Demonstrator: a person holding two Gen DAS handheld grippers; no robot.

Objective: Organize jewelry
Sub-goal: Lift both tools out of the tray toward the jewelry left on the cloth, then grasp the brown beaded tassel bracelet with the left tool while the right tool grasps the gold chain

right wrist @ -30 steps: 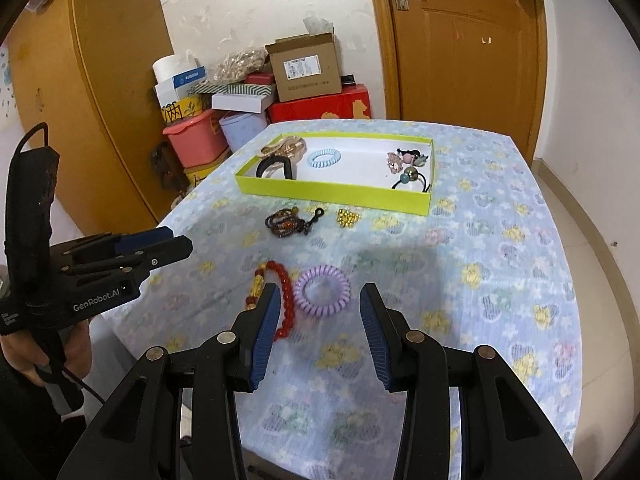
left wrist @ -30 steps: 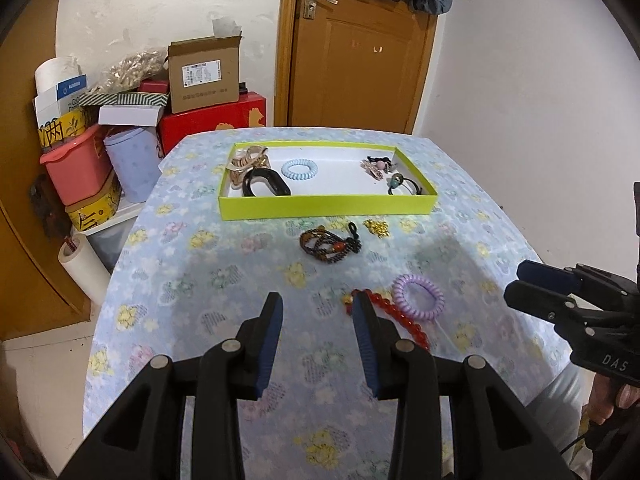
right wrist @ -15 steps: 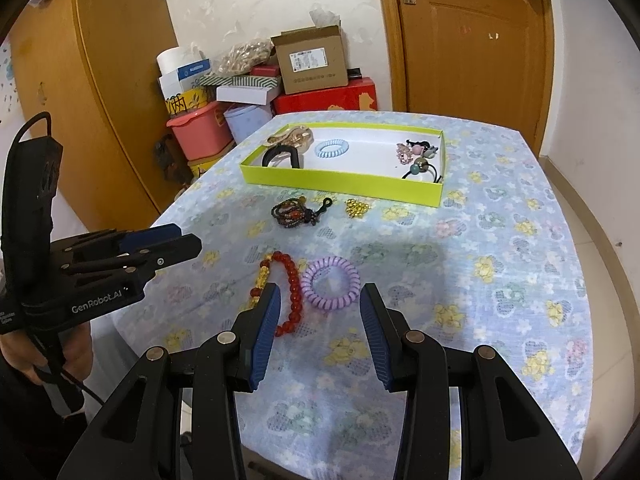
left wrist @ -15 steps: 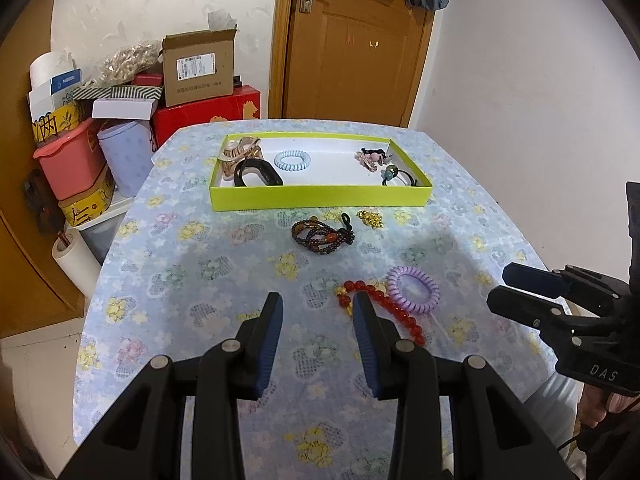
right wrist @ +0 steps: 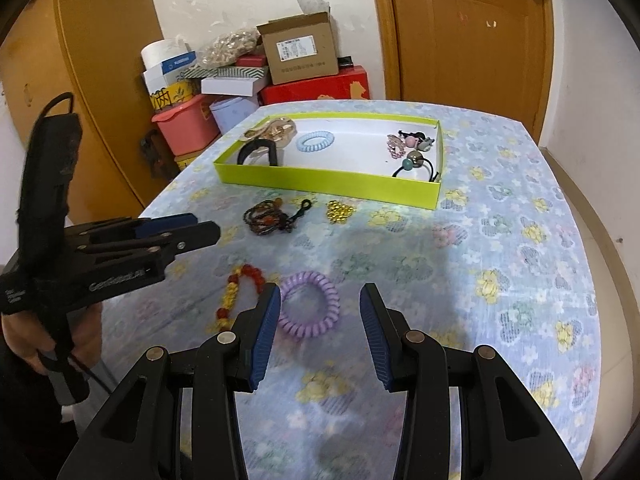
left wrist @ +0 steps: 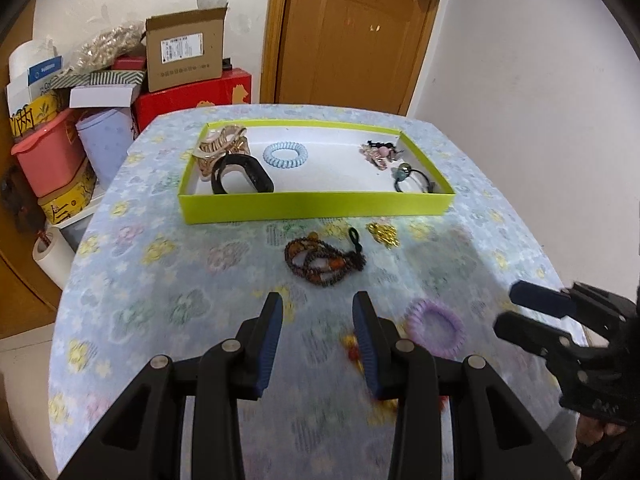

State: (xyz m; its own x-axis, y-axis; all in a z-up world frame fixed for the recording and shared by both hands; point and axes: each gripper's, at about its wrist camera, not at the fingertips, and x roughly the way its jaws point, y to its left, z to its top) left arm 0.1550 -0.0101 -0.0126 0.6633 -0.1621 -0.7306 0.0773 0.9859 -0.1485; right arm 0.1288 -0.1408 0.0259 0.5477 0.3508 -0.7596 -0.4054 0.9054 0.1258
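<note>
Both grippers hover over the table, jaws spread, nothing between them. Right gripper sits above the purple hair tie; left gripper beside the red bead bracelet. Green tray lies farther back, partly filled.

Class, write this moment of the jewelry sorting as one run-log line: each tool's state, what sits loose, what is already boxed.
left tool: open, empty | right tool: open, empty, above purple coil tie | loose: red bead bracelet, dark bead strand | green tray: blue coil tie
</note>
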